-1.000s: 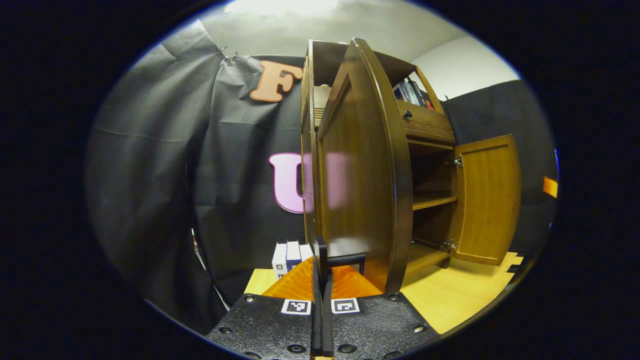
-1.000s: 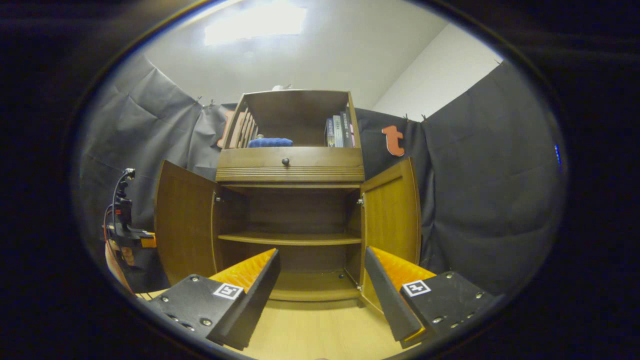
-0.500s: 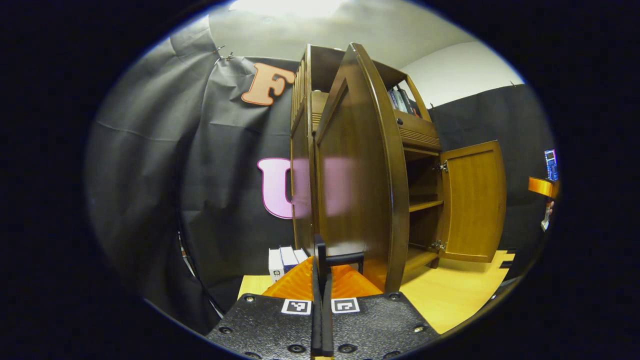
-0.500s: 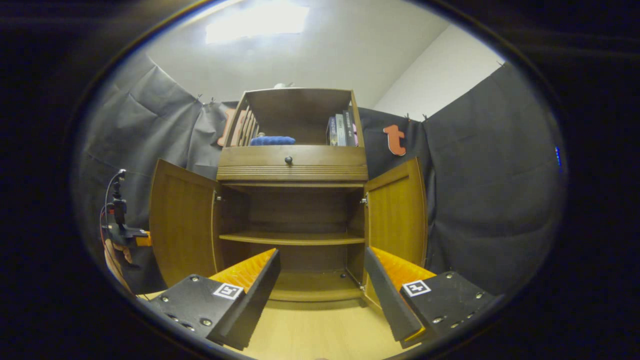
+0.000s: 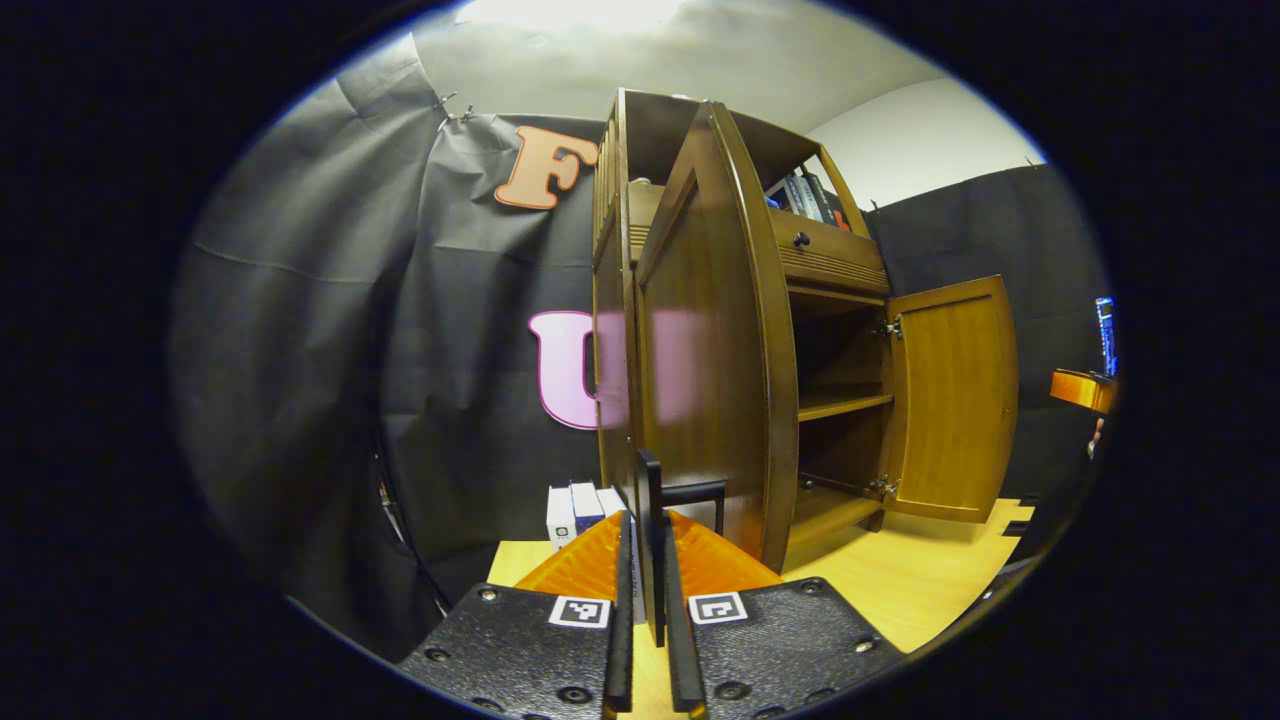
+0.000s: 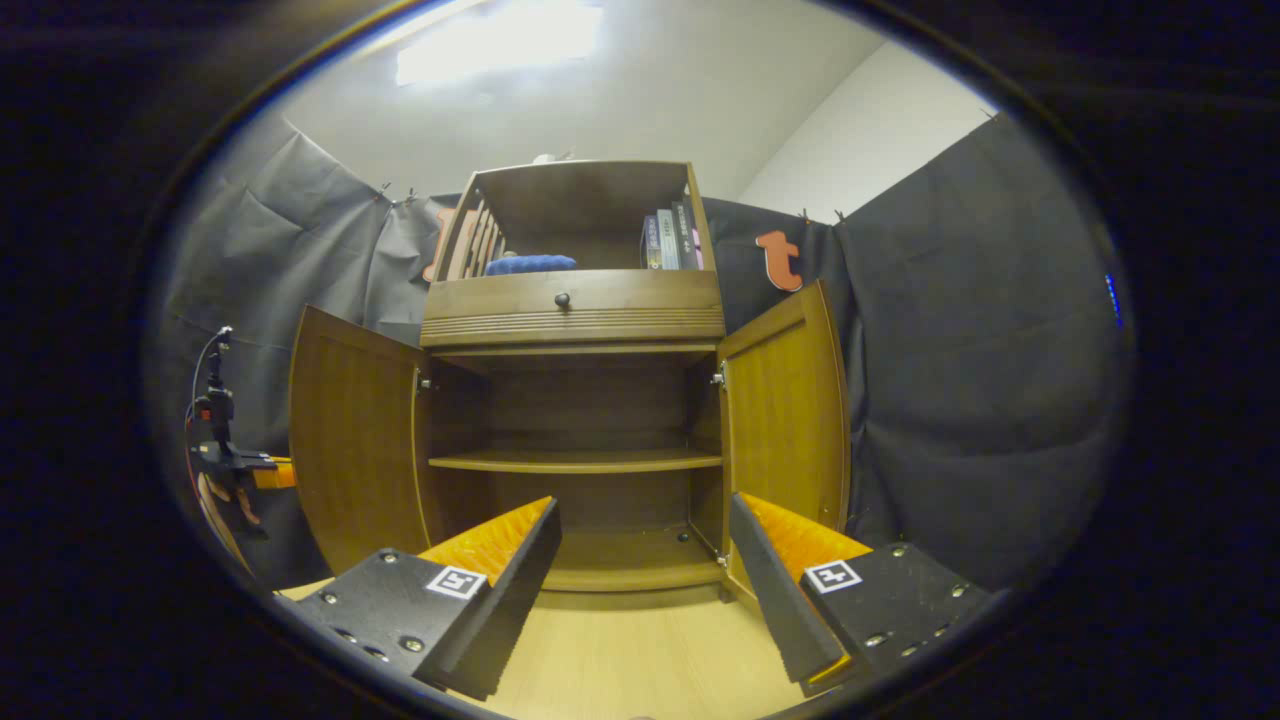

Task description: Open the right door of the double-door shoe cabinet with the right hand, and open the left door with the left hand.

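The brown shoe cabinet [image 6: 575,310] stands with both lower doors swung out. In the right gripper view the left door [image 6: 355,440] and right door [image 6: 785,420] flank two bare shelves. My right gripper [image 6: 642,510] hangs open before the cabinet, touching nothing. In the left gripper view the left door [image 5: 700,380] is seen nearly edge-on, and its black bar handle [image 5: 652,490] stands between the fingers of my left gripper [image 5: 645,520]. The jaws are slightly parted, with small gaps beside the bar. The right door [image 5: 955,400] shows beyond. The left gripper [image 6: 283,472] is also seen at the left door's outer face.
Small white and blue boxes [image 5: 575,510] sit on the light wooden floor [image 6: 640,660] beside the cabinet's left side. Books [image 6: 668,240] and a blue cloth item [image 6: 530,264] fill the top shelf above a drawer. Black cloth walls close in on both sides.
The left gripper's fingers have parted a little around the handle, which they squeezed before. The left door has swung slightly wider. The right gripper has drifted slightly, still open.
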`<state>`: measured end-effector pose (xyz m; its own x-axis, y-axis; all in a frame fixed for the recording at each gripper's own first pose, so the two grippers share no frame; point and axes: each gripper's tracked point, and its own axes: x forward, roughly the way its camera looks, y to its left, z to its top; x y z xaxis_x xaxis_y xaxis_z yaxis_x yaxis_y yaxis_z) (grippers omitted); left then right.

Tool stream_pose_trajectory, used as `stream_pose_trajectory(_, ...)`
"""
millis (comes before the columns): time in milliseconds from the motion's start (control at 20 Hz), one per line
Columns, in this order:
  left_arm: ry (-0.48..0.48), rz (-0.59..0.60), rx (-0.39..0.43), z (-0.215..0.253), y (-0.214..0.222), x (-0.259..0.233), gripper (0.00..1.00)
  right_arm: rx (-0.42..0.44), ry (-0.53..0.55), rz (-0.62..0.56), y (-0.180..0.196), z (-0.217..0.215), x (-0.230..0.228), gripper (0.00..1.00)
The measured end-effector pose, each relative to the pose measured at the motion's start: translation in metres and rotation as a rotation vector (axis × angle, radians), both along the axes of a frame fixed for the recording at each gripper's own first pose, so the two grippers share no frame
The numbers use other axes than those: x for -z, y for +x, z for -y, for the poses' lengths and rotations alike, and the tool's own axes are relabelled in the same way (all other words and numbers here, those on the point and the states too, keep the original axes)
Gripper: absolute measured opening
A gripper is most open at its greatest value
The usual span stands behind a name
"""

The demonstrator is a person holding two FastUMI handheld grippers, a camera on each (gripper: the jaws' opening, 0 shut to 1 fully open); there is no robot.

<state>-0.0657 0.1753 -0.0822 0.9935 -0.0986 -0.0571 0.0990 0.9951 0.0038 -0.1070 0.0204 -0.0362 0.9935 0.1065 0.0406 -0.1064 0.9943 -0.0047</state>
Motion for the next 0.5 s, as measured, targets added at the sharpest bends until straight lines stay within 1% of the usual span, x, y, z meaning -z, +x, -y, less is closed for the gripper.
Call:
stream_pose_trajectory(50, 0.000, -0.001, -0.012, -0.001, -0.001, -0.001, 0.24, -0.001, 0.005, -0.005, 0.001, 0.001, 0.002, 0.96)
stream_pose_trajectory(150, -0.006, -0.011, -0.030, -0.003, -0.005, 0.002, 0.18, -0.005, 0.015, -0.010, 0.003, 0.001, 0.005, 0.96)
stream_pose_trajectory(200, -0.007, -0.012, -0.034, -0.003, -0.006, 0.002, 0.34, -0.009, 0.017, -0.013, 0.003, 0.001, 0.008, 1.00)
stream_pose_trajectory(350, -0.002, -0.026, -0.078, -0.011, -0.010, 0.005, 0.31, -0.021, 0.013, -0.015, 0.004, 0.002, 0.012, 1.00)
stream_pose_trajectory(400, -0.002, -0.034, -0.091, -0.013, -0.012, 0.007, 0.43, -0.026, 0.015, -0.012, 0.006, 0.004, 0.013, 1.00)
stream_pose_trajectory(450, -0.011, -0.047, -0.104, -0.016, -0.013, 0.008, 0.39, -0.033, 0.020, -0.012, 0.008, 0.004, 0.014, 1.00)
stream_pose_trajectory(500, -0.016, -0.058, -0.120, -0.018, -0.017, 0.010, 0.47, -0.041, 0.023, -0.019, 0.011, 0.004, 0.017, 1.00)
